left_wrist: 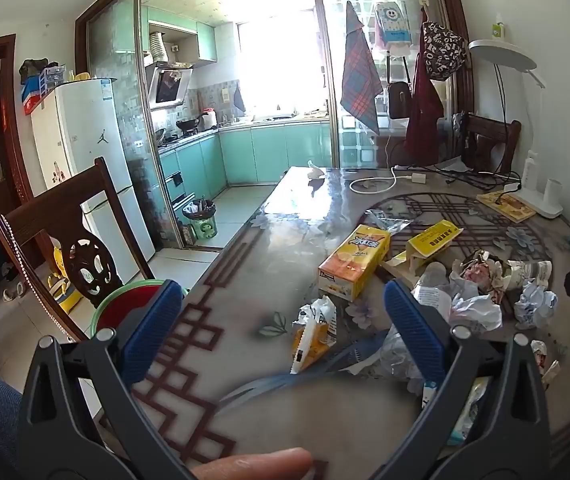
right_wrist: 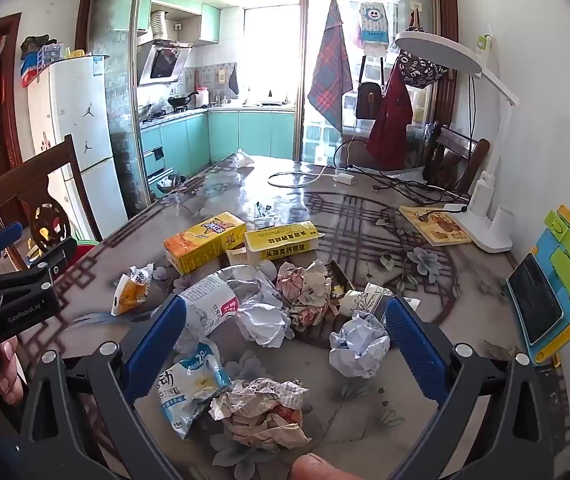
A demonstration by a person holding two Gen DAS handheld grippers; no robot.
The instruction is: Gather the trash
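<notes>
Trash lies on the patterned table (left_wrist: 245, 300). An orange juice carton (left_wrist: 353, 262) (right_wrist: 205, 240), a yellow box (left_wrist: 433, 240) (right_wrist: 281, 240), a yellow snack wrapper (left_wrist: 315, 330) (right_wrist: 131, 290), a crushed plastic bottle (right_wrist: 209, 308), crumpled white paper balls (right_wrist: 359, 344) (left_wrist: 477, 304) and a crumpled printed wrapper (right_wrist: 265, 412) are scattered there. My left gripper (left_wrist: 281, 316) is open and empty above the table, just before the snack wrapper. My right gripper (right_wrist: 285, 340) is open and empty over the pile. The left gripper (right_wrist: 5, 276) also shows at the right wrist view's left edge.
A red bin with a green rim (left_wrist: 133, 300) stands beside the table's left edge, by a dark wooden chair (left_wrist: 65, 240). A white desk lamp (right_wrist: 481, 184), a book (right_wrist: 435, 226), cables (right_wrist: 365, 178) and a phone on a coloured stand (right_wrist: 553, 292) sit at the table's right.
</notes>
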